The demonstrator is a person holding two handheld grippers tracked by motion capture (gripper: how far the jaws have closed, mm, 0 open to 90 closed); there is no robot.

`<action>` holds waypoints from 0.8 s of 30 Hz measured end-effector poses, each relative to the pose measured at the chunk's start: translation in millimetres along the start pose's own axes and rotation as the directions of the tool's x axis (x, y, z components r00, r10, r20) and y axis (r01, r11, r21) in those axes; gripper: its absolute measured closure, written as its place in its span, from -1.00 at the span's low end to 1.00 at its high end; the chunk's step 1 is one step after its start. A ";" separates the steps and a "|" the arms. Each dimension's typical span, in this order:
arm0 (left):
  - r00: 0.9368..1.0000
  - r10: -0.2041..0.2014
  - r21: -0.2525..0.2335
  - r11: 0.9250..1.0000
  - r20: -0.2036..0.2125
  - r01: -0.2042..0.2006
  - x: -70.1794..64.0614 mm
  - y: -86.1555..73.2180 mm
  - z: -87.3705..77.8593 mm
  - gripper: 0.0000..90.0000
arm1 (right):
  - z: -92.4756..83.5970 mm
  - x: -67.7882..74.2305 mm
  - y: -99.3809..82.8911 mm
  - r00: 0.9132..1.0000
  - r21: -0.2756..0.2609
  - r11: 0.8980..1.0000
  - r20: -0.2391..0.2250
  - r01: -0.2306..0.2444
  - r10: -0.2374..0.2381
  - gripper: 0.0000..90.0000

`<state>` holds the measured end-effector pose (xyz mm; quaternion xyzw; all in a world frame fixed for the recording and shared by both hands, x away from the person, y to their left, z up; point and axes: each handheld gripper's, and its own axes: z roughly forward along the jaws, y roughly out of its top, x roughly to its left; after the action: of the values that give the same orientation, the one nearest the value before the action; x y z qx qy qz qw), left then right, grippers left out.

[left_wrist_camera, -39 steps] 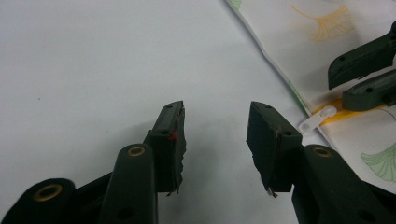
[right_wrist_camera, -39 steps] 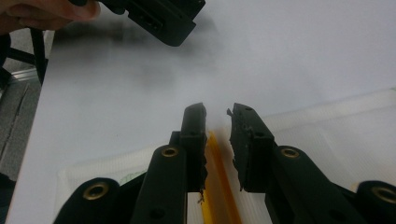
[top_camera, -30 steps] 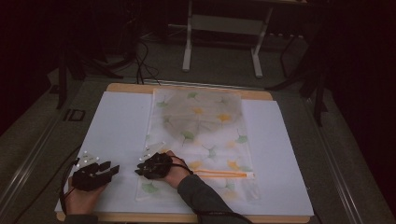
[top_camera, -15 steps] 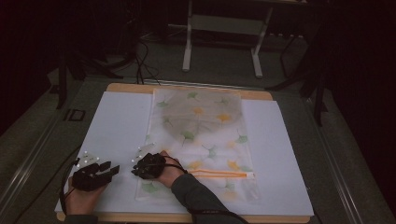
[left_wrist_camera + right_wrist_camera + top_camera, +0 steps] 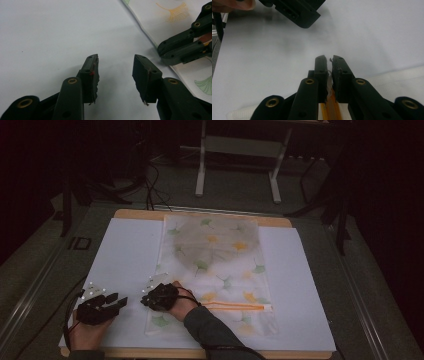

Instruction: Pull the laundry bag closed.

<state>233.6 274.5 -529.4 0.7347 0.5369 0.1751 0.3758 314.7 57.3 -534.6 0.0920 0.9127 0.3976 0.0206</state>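
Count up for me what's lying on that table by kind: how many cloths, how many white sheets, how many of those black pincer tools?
Leaf-print cloth with orange strip: 1
White sheet under it: 1
Black pincer tools: 2, left gripper and right gripper
Total: 4

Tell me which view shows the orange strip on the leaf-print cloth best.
The high view: the orange strip lies in full along the leaf-print cloth, running rightward from the right hand-held gripper. The right gripper view has only its end, between that gripper's nearly shut jaws. The left gripper view has cloth, with no strip visible.
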 end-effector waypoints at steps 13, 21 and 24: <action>1.000 0.001 0.003 1.000 -0.003 -0.001 -0.5 -0.1 0.8 0.24 | -9.4 -1.5 -3.5 1.000 -0.035 0.999 0.000 -0.012 0.012 0.83; 1.000 -0.001 0.002 1.000 -0.003 0.001 -0.4 -0.2 0.9 0.23 | -15.2 -4.0 -8.2 1.000 -0.042 0.999 0.007 -0.027 0.027 0.80; 1.000 0.001 0.004 1.000 -0.002 -0.001 -0.7 -0.2 1.3 0.23 | -16.1 -4.9 -9.7 1.000 -0.043 0.999 0.005 -0.029 0.029 0.79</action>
<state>234.1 273.4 -530.2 0.7358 0.5373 0.1750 0.3733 316.2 38.3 -530.8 0.1060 0.9024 0.4173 0.0196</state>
